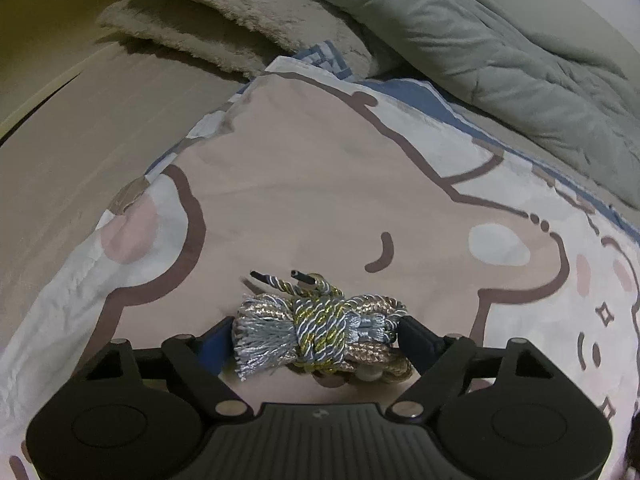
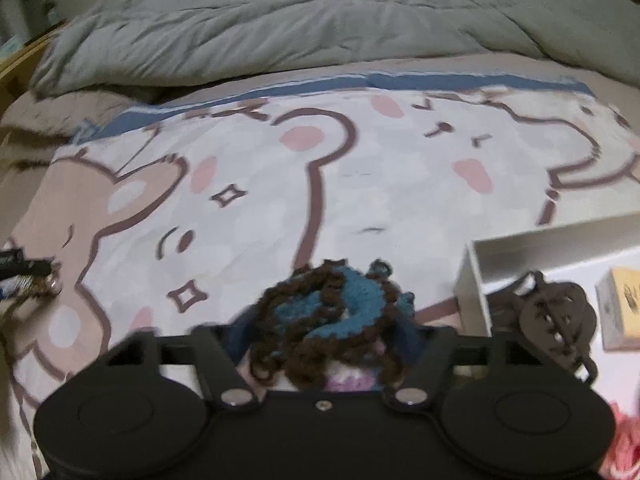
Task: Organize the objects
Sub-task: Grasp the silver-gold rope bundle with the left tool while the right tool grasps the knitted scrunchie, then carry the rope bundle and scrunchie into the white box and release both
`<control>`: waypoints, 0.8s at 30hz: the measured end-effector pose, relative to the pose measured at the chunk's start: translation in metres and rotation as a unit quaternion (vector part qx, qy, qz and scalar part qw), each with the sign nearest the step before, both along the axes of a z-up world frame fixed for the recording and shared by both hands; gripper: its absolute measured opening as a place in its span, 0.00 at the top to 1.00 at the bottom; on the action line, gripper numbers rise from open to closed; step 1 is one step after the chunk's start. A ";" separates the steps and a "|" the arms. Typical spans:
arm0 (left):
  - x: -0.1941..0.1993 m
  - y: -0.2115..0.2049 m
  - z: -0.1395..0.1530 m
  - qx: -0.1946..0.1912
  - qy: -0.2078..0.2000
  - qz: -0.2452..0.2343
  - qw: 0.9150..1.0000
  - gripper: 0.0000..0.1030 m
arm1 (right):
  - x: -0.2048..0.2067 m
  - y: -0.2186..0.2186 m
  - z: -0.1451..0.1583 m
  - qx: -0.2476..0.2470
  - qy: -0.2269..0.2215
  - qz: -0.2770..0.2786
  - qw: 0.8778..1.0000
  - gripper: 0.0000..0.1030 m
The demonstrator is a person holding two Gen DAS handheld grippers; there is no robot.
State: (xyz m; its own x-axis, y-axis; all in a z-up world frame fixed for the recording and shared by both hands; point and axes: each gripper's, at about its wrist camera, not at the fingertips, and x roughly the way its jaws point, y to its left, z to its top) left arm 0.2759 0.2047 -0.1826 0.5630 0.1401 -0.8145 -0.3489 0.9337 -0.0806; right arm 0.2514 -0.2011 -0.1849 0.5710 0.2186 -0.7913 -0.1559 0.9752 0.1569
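The white box [image 2: 476, 280] at the right holds a dark brown clip [image 2: 554, 320] and a small yellow-topped carton [image 2: 624, 304]. On the cartoon-bear bedsheet [image 1: 304, 184], the left gripper [image 1: 316, 330] has both fingers against a coiled silver-gold cord [image 1: 320, 324]. The right gripper [image 2: 324, 340] is closed around a brown-and-blue crocheted piece [image 2: 324, 316] just left of the box wall, with open sheet beyond up to the grey duvet [image 2: 304, 20].

The left gripper [image 1: 316, 330] has its two dark fingers [image 1: 418, 338] pressed against either end of a bundle of twisted cord [image 1: 320, 328], silver, gold and pale blue, lying on a cartoon bear cloth [image 1: 304, 184]. Beyond lie a fuzzy beige blanket [image 1: 224, 28] and a grey-green quilt [image 1: 480, 40].
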 end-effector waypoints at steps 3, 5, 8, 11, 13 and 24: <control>-0.001 -0.001 0.001 0.002 -0.001 -0.002 1.000 0.20 | -0.003 0.004 0.002 -0.015 -0.008 0.015 1.000 0.41; -0.002 0.000 0.003 -0.002 -0.002 0.001 1.000 0.21 | -0.003 0.005 0.004 -0.019 -0.011 0.020 1.000 0.44; -0.004 -0.003 0.007 -0.003 -0.006 -0.001 1.000 0.21 | -0.004 0.003 0.008 -0.016 -0.015 0.020 1.000 0.46; -0.008 -0.007 0.015 -0.009 -0.018 -0.003 1.000 0.21 | -0.007 0.000 0.015 -0.012 -0.024 0.019 0.999 0.47; -0.011 -0.011 0.022 -0.015 -0.027 -0.006 0.999 0.21 | -0.008 -0.001 0.020 -0.010 -0.031 0.018 0.999 0.47; -0.035 -0.048 0.063 -0.044 -0.052 -0.041 0.997 0.21 | -0.027 -0.013 0.052 0.001 -0.065 0.015 0.998 0.47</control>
State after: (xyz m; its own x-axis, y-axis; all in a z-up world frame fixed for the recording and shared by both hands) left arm 0.2410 0.1564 -0.1195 0.6523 0.0198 -0.7577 -0.2561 0.9466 -0.1957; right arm 0.2244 -0.2140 -0.1327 0.6612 0.2397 -0.7108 -0.2048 0.9693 0.1364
